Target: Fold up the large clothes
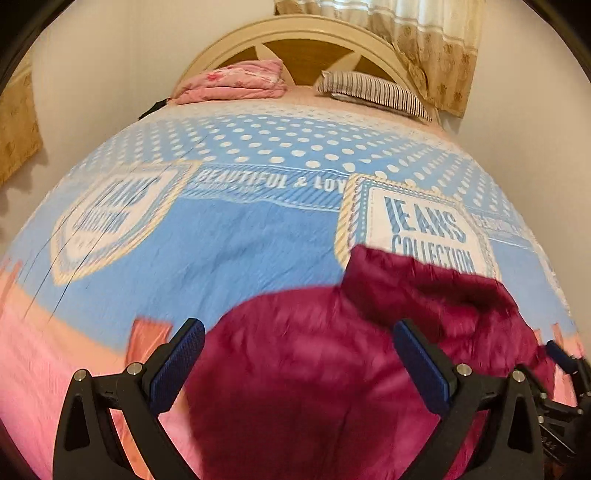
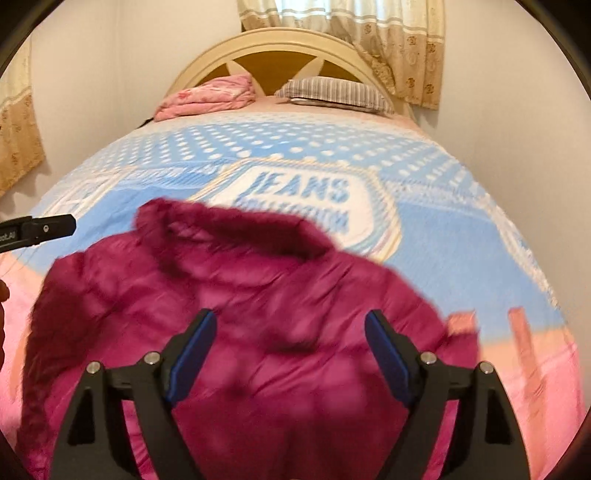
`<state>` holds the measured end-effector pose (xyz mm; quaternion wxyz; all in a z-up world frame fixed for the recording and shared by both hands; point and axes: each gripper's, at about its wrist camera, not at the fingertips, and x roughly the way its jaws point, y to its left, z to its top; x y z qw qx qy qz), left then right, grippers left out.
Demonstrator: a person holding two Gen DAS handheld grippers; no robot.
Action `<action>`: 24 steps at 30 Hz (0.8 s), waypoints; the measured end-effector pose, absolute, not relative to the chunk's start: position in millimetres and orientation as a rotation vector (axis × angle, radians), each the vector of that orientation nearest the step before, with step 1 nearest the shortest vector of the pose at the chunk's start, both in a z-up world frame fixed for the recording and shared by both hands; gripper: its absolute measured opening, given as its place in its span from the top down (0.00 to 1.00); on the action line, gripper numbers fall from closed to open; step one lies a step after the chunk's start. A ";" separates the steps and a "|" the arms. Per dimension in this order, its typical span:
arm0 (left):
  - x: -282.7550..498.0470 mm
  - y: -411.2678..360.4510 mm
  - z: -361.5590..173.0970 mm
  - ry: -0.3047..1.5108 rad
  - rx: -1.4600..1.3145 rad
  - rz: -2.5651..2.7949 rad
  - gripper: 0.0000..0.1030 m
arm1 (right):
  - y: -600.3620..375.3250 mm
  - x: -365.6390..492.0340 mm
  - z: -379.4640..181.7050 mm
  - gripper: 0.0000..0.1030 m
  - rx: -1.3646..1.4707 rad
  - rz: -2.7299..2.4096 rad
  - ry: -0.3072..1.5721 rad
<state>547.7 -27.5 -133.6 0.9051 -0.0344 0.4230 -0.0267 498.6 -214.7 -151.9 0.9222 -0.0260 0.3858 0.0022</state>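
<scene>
A magenta puffy jacket (image 1: 332, 362) with a furry collar lies bunched on the near end of the bed; it also shows in the right wrist view (image 2: 258, 314). My left gripper (image 1: 299, 332) is open above the jacket's left part, its jaws wide apart and empty. My right gripper (image 2: 290, 325) is open above the jacket's middle, also empty. The right gripper's finger (image 1: 561, 354) shows at the right edge of the left wrist view. Part of the left gripper (image 2: 40, 229) shows at the left edge of the right wrist view.
The bed carries a blue and pink cover (image 1: 240, 236) printed "JEANS COLLECTION". A folded pink quilt (image 1: 232, 83) and a striped pillow (image 1: 373, 92) lie by the cream headboard (image 1: 295, 33). Beige curtains (image 1: 424, 44) hang behind; walls flank both sides.
</scene>
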 end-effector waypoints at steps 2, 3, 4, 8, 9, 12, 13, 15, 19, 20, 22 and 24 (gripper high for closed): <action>574.9 -41.7 -138.2 0.896 -0.046 -0.063 0.01 | -218.4 514.0 -150.1 0.18 -0.095 -0.006 0.798; 584.5 -47.0 -141.9 0.910 -0.037 -0.062 0.01 | -220.6 523.6 -148.9 0.18 -0.116 -0.009 0.801; 594.1 -52.0 -146.2 0.919 -0.029 -0.054 0.01 | -223.7 528.4 -150.0 0.18 -0.126 -0.009 0.806; 620.9 -70.1 -167.4 0.973 0.043 -0.053 0.01 | -238.2 560.6 -157.3 0.18 -0.132 0.001 0.854; 624.4 -73.1 -172.9 0.980 0.056 -0.050 0.01 | -242.4 566.8 -161.3 0.18 -0.131 0.009 0.869; 625.7 -77.0 -182.5 0.990 0.063 -0.074 0.01 | -248.5 579.7 -171.9 0.44 -0.130 0.034 0.912; 624.6 -77.3 -182.6 0.990 0.059 -0.082 0.12 | -248.9 582.2 -173.9 0.53 -0.140 0.033 0.923; 623.5 -78.3 -182.4 0.996 0.061 -0.125 0.59 | -248.9 584.1 -178.5 0.74 -0.150 0.059 0.941; 609.0 -74.3 -172.2 0.952 0.086 -0.163 0.88 | -248.3 576.2 -174.9 0.91 -0.165 0.082 0.920; 604.0 -74.2 -169.5 0.931 0.100 -0.163 0.89 | -248.4 571.7 -171.7 0.92 -0.167 0.082 0.904; 590.4 -69.6 -166.0 0.901 0.098 -0.173 0.91 | -249.4 564.9 -167.0 0.93 -0.170 0.082 0.881; 579.7 -67.1 -167.3 0.884 0.099 -0.182 0.91 | -249.0 556.6 -164.7 0.93 -0.183 0.086 0.865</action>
